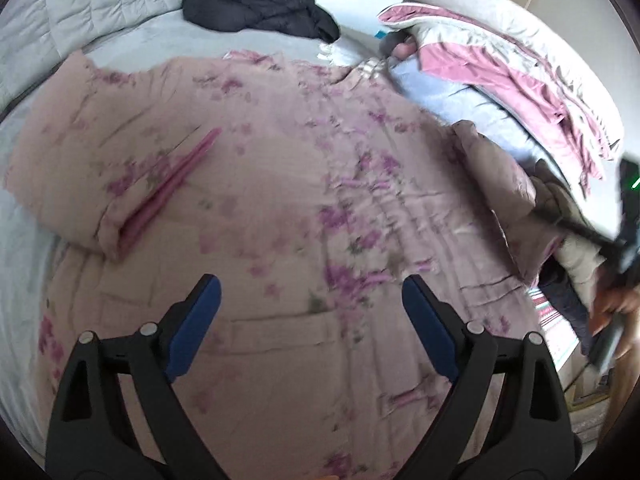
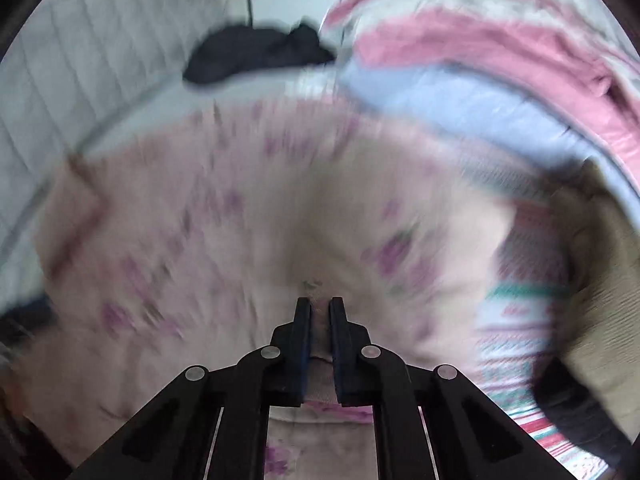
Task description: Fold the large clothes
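The left hand-held gripper (image 1: 311,294) hangs released above the robe (image 1: 280,184); the right hand-held gripper (image 2: 320,306) pinches the robe's fabric.

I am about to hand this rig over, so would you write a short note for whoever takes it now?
Left gripper: open, above the floral garment, holding nothing.
Right gripper: shut on a fold of the floral garment; its view is motion-blurred.
The garment lies spread across the bed, one sleeve out to the side. A black jacket lies at the far end.
Done: garment laid out. Left: the folding itself; how far the first fold has gone is unclear.
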